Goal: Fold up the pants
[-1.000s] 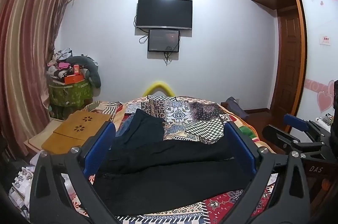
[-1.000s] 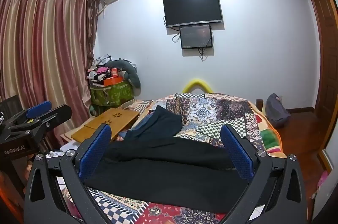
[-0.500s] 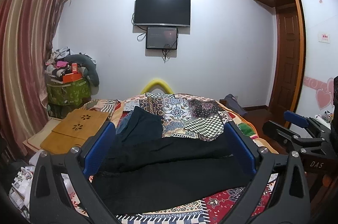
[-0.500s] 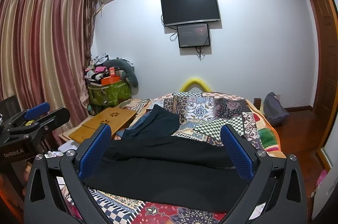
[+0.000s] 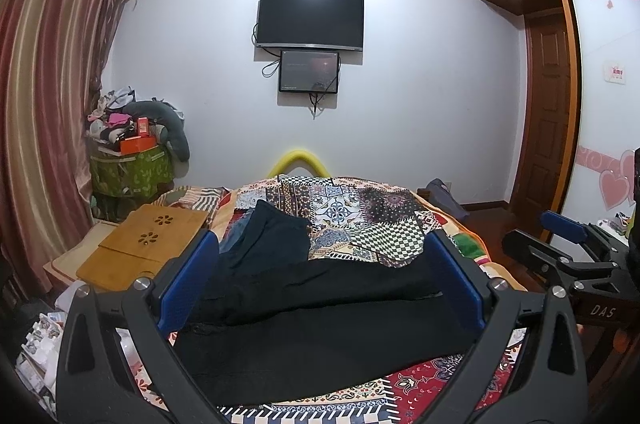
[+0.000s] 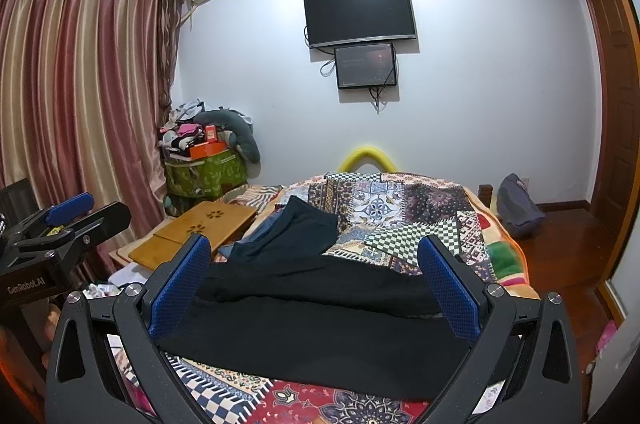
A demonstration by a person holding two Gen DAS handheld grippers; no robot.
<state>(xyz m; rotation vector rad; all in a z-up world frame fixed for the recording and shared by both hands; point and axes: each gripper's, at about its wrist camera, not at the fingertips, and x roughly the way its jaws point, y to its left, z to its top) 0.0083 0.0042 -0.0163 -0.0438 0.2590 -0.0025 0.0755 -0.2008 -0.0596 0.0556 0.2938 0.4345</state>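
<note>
Black pants [image 5: 320, 324] lie spread across the near end of the patterned bed, legs running left to right; they also show in the right wrist view [image 6: 316, 320]. My left gripper [image 5: 320, 248] is open and empty, held above the pants. My right gripper [image 6: 314, 246] is open and empty too, above the pants. The right gripper shows at the right edge of the left wrist view [image 5: 568, 248]. The left gripper shows at the left edge of the right wrist view [image 6: 68, 220].
A second dark garment [image 5: 272, 240] and a blue one lie further back on the patchwork quilt [image 5: 360, 216]. A wooden lap table [image 5: 144, 244] sits left of the bed. A cluttered green box [image 5: 128, 168], curtains, wall TV [image 5: 310, 20] and a door [image 5: 548, 112] surround the bed.
Both wrist views have shifted slightly. The pants lie as before and both grippers stay open.
</note>
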